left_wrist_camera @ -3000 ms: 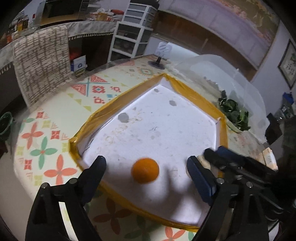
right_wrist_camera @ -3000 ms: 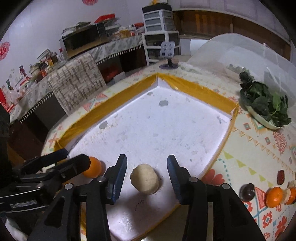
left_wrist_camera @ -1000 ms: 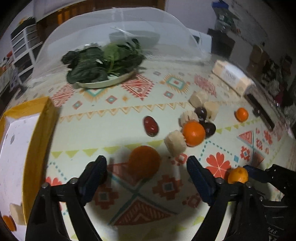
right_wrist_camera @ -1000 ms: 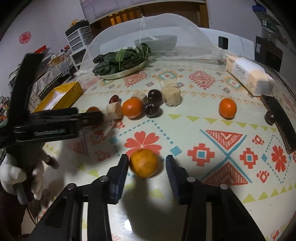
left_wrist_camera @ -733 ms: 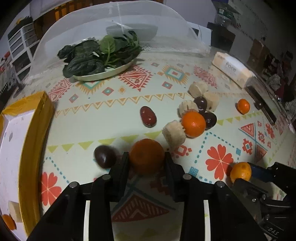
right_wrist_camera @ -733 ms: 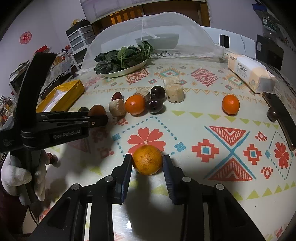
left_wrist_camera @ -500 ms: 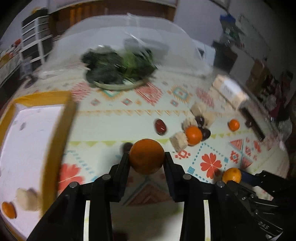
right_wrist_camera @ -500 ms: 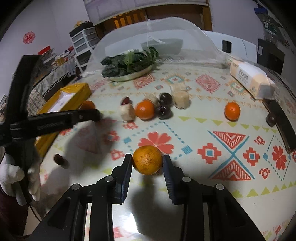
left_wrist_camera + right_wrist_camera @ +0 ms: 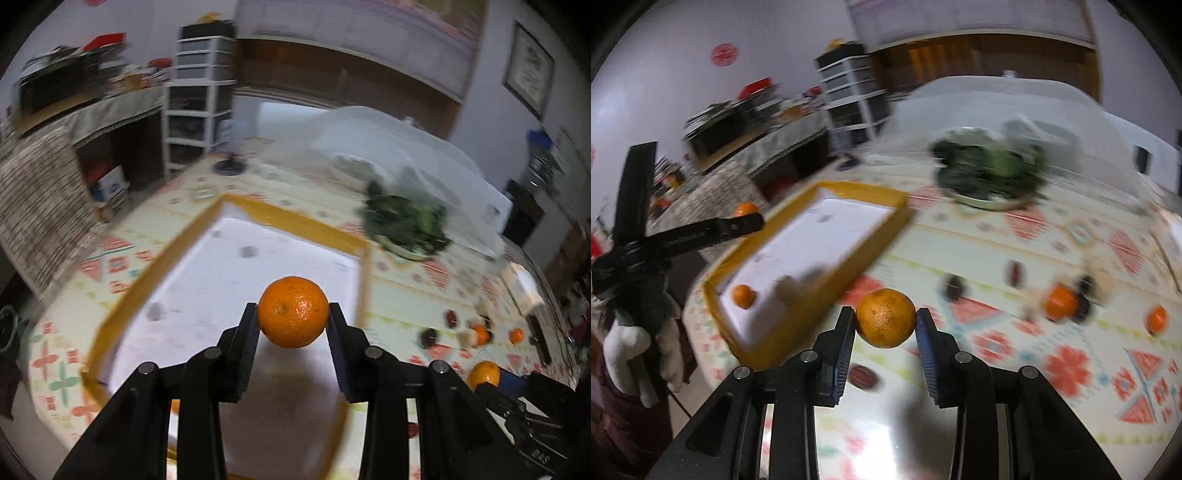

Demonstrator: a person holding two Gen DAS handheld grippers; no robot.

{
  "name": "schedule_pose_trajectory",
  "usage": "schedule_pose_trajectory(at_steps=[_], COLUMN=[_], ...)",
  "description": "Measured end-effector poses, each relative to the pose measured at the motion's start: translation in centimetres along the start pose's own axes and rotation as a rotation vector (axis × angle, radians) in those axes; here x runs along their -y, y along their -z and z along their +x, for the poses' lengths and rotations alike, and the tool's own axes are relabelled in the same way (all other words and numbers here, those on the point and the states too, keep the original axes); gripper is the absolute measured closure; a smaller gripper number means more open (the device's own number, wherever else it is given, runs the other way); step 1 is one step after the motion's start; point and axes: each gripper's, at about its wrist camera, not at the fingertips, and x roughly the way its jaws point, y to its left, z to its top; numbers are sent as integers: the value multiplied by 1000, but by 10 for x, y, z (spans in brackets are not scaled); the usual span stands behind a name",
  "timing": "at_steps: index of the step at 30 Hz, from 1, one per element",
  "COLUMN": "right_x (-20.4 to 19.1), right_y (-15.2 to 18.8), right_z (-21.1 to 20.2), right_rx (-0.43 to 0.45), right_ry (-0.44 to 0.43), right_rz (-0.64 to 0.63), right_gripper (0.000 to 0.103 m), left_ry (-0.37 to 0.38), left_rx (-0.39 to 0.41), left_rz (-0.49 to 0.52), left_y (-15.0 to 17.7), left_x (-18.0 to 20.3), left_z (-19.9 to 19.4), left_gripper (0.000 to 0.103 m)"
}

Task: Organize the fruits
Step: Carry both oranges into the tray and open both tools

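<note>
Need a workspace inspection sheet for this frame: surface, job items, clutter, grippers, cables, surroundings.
Surface: patterned tablecloth.
Job's things: yellow-rimmed tray holding one small orange; loose fruit on the cloth.
Clutter: plate of greens by a mesh dome.
Grippers: left hand-held gripper shut on an orange above the tray; right hand-held gripper shut on another orange.
Cables: nothing seen.
Surroundings: drawer unit, blurred.
</note>
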Motion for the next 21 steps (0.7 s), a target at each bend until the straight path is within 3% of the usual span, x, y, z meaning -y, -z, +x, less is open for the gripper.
schedule_pose_trajectory(at_steps=[5,11,21], right_x=[-44,-69,-75], right_y=[-15,-28,-39], right_z=[45,95,141], right_rx=[-58,-118,-171], right_ry=[-60,-60,-22], right_rz=[-60,-90,-78], right_gripper=[67,67,66], left_ry=[-74,-113,-97], left_rx=[-38,-94,-110], left_rz=[-39,-85,-130], left_y=[0,8,10], left_x=[-39,-72,-92], left_z=[22,48,59], left_gripper=[67,67,67])
